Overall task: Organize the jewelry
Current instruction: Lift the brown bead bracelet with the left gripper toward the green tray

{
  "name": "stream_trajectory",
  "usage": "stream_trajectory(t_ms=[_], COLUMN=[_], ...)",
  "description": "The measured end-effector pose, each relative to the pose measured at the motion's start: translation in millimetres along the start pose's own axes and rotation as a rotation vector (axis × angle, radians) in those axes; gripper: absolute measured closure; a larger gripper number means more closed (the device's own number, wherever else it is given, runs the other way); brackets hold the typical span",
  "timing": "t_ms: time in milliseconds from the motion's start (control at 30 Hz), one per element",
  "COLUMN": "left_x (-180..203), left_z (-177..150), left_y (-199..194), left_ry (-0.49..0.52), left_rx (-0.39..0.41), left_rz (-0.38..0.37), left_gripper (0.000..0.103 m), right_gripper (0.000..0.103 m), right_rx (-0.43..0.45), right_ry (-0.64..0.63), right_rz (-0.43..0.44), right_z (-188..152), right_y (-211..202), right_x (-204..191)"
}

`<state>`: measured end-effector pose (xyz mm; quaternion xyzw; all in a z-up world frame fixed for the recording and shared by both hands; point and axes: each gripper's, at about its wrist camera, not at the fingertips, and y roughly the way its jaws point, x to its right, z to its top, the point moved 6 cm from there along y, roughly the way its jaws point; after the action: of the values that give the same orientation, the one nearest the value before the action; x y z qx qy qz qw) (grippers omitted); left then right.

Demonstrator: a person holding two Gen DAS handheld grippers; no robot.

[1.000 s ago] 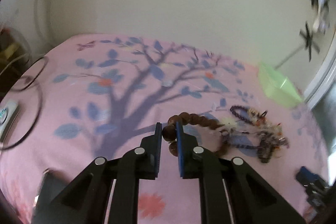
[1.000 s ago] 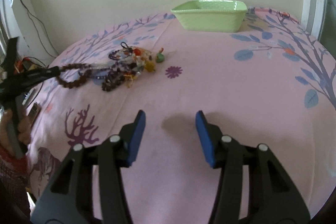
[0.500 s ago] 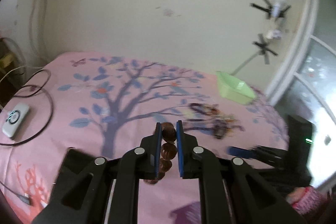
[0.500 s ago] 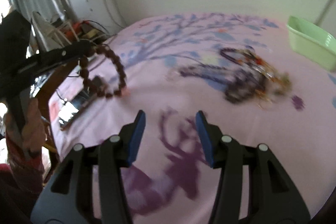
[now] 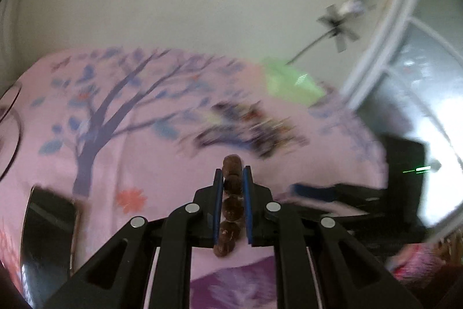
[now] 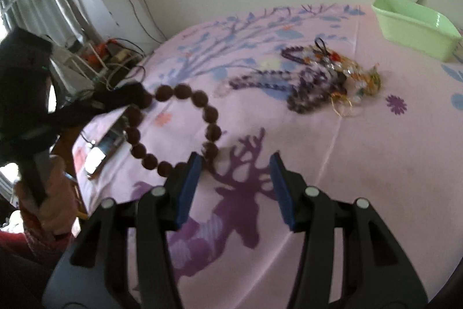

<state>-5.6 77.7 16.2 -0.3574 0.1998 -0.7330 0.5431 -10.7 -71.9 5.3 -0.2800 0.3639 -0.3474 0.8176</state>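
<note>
Looking through my left wrist camera: my left gripper [image 5: 233, 175] is clenched on the brown bead bracelet [image 5: 231, 204]; its beads run in a row between the blue pads.
Background there: blurred; a jewelry pile [image 5: 249, 126] lies on the pink tablecloth [image 5: 150, 135], a green tub [image 5: 289, 81] beyond it.
Right wrist camera: my right gripper [image 6: 235, 161] hangs released above the cloth, jaws wide apart, gripping nothing.
Bracelet: it hangs as a loop from the left gripper's tip, its lower beads just beside my right gripper's left pad [image 6: 189, 190].
Pile: tangled purple and orange strands, well apart from the bracelet, near the green tub.
Table edge: a phone [image 6: 108, 141] lies behind the loop.
</note>
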Motion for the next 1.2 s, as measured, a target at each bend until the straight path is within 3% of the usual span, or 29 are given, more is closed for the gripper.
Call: stream_trajectory(t_ms=[233,367,433,533,633,667,733,767,833,933,967,1100,1200], left_x=[-43,-52,-60,-66,-70,-69,-61,-55,-47,-31,-25,3,33], left_z=[-22,-33,-36,-37,-35,-35,-35,-35,-36,-35,-34,-23,0], left_y=[9,1,-1,-3,4,6,10,12,16,23,25,34,43], left_ry=[-0.083,-0.111,-0.127,-0.136,-0.148,-0.151,-0.128,-0.098,-0.054,-0.002,-0.009,0.004,0.048], left_rx=[-0.078,-0.09,-0.101,-0.104,-0.116,-0.111,-0.113,-0.104,-0.095,-0.107,-0.117,-0.131,-0.118], left_rz=[0.088,0.099,0.155,0.175,0.21,0.198,0.186,0.202,0.22,0.211,0.174,0.087,0.039], left_gripper=[0.089,0.087,0.084,0.074,0.05,0.042,0.038,0.038,0.042,0.085,0.085,0.085,0.085], right_gripper=[0.055,0.055,0.055,0.055,0.056,0.06,0.07,0.083,0.083,0.084,0.088,0.088,0.088], right_rx=[-0.046,-0.083,-0.101,-0.107,-0.113,-0.111,-0.106,-0.106,-0.115,-0.107,-0.096,-0.017,0.061], right_ry=[-0.088,-0.176,-0.206,-0.232,-0.244,-0.251,-0.259,-0.254,-0.22,-0.202,-0.197,-0.157,-0.118], right_rz=[-0.008,-0.052,-0.076,-0.098,-0.104,-0.109,-0.124,-0.135,-0.094,-0.092,-0.08,-0.081,-0.129], right_z=[11,12,11,11,12,12,13,14,15,15,14,20,34], right_y=[31,51,60,65,67,67,66,65,63,56,50,19,-8], right_x=[-28,-47,-51,-54,-54,-53,-49,-44,-37,-29,-27,-9,18])
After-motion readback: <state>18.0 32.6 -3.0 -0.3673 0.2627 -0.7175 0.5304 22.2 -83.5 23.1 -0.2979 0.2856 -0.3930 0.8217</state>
